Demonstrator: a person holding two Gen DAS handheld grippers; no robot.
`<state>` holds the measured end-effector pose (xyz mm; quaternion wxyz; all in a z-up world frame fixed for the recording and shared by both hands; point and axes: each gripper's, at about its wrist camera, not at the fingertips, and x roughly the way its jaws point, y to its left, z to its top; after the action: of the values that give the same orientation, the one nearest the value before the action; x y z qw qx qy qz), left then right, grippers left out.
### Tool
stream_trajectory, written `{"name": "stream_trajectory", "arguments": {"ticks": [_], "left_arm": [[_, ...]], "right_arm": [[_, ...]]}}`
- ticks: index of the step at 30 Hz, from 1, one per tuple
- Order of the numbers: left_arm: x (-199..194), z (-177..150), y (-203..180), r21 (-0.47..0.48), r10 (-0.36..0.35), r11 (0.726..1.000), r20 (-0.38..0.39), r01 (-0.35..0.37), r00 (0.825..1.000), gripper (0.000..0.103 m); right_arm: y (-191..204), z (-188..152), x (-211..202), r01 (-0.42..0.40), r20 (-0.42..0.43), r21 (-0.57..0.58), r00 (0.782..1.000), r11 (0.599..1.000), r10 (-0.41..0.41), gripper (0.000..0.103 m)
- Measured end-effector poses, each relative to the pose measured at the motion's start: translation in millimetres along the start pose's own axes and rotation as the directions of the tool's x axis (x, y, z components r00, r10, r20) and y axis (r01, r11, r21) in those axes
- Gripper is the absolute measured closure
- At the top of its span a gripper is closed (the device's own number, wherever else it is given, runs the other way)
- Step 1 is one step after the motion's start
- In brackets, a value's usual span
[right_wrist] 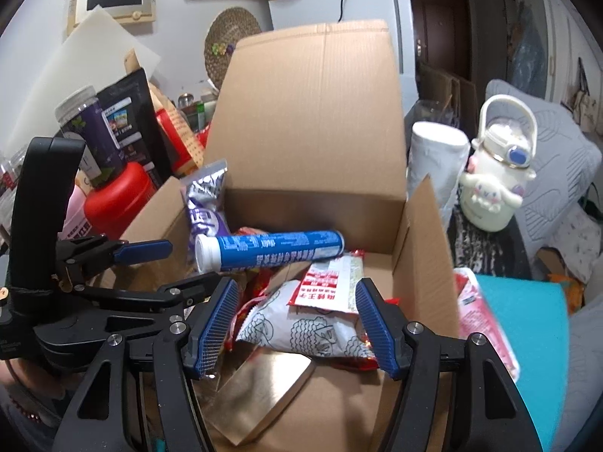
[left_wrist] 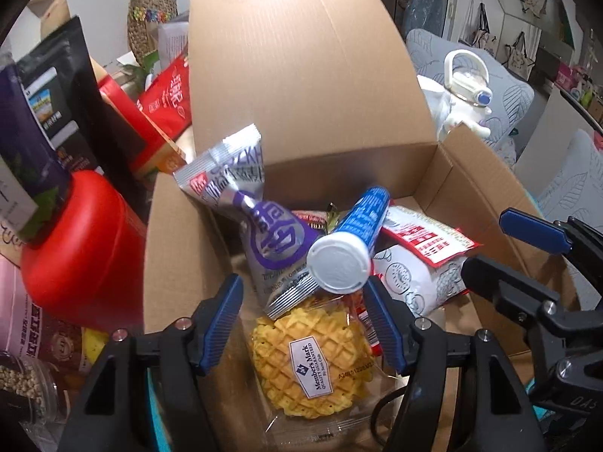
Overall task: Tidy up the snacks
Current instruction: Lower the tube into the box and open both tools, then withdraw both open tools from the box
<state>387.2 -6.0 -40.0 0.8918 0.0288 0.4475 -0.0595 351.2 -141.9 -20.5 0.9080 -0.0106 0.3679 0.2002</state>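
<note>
crowding a cardboard box [right_wrist: 320, 120], snacks (fridge [right_wrist: 335, 7] behind) fill it.

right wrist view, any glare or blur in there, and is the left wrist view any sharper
Right wrist view: the gold card in the cardboard box throws a bright sheen, and the pink packet at the box's right side is smeared. Left wrist view: the waffle packet label reads sharply; both views bend straight edges and darken at the corners.
</note>
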Motion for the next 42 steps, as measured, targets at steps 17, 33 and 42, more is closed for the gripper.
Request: {"name": "stream_trajectory", "arguments": {"ticks": [17, 33, 42], "left_arm": [[-110, 16, -10, 0.019, 0.003, 1.0, 0.232, -0.008, 0.973, 0.037], [-228, -25, -16, 0.023, 0.013, 0.999, 0.466, -0.026, 0.884, 0.003], [-252, -63, -11, 0.004, 0.02, 1.0, 0.488, -0.025, 0.873, 0.003]], "right_arm": [[23, 26, -90, 0.056, 0.177, -0.018, 0.983, 0.998, -0.052, 0.037], [58, 11, -199, 0.142, 0.374, -0.017, 0.919, 0.99, -0.125, 0.021], [74, -20, -215, 0.223, 0.372, 0.007, 0.904, 0.975, -0.21, 0.012]]}}
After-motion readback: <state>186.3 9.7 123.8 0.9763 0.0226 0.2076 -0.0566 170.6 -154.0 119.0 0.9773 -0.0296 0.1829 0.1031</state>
